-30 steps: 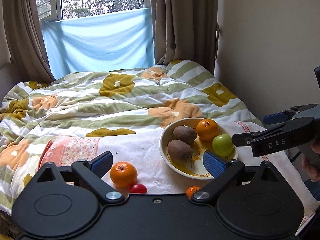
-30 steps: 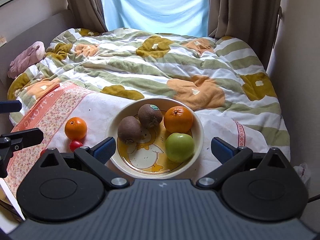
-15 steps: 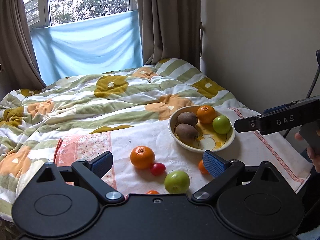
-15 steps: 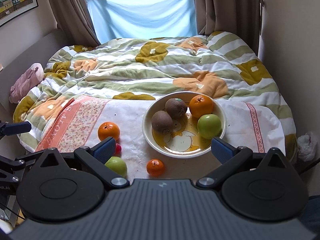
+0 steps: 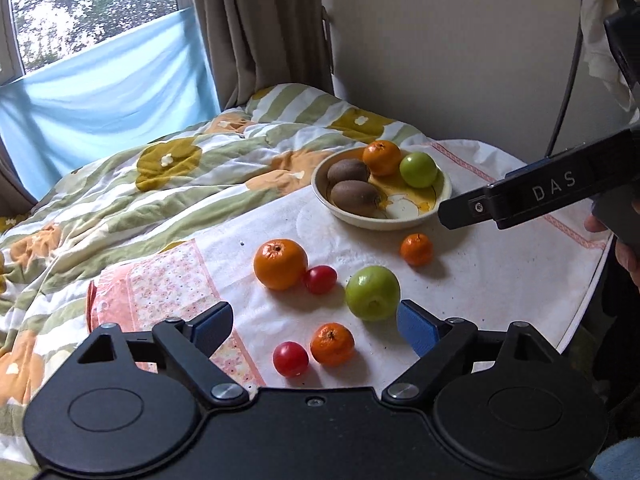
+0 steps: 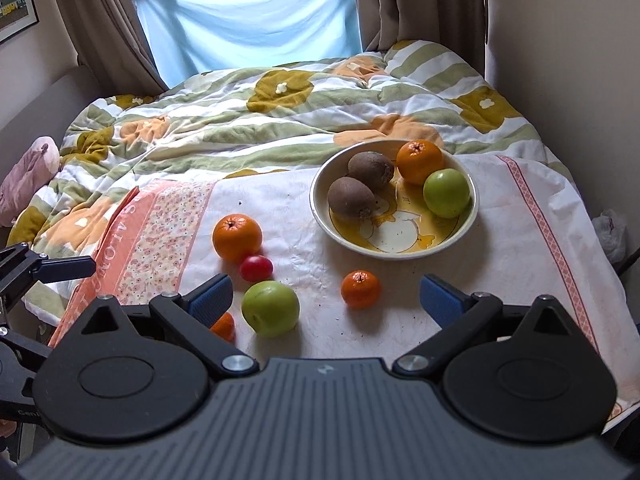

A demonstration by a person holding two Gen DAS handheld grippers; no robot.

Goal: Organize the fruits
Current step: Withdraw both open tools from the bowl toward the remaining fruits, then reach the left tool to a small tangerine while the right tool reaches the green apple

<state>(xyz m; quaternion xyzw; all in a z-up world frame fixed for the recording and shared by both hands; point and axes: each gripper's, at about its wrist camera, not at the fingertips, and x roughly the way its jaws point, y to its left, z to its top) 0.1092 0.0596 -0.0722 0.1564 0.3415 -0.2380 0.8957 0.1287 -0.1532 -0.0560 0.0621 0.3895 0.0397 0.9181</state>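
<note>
A cream bowl (image 5: pixel 436 208) (image 6: pixel 324 222) holds two kiwis (image 6: pixel 352 198), an orange (image 6: pixel 420 162) and a green apple (image 6: pixel 447 193). On the cloth lie a large orange (image 5: pixel 280 264) (image 6: pixel 237 238), a green apple (image 5: pixel 373 293) (image 6: pixel 271 309), two small tangerines (image 5: pixel 417 249) (image 5: pixel 332 344), and two red tomatoes (image 5: pixel 320 279) (image 5: pixel 291 358). My left gripper (image 5: pixel 312 326) is open and empty above the near fruits. My right gripper (image 6: pixel 326 296) is open and empty, back from the bowl; one of its fingers (image 5: pixel 520 198) shows in the left wrist view.
The white and pink cloth (image 6: pixel 516 248) covers a table beside a bed with a flowered quilt (image 6: pixel 280 120). A wall stands at the right, curtains and a blue sheet (image 6: pixel 248 20) at the back. A pink soft toy (image 6: pixel 28 172) lies at the left.
Both grippers have pulled back and risen from the bowl. More loose fruit on the near cloth has come into view. Both stay open.
</note>
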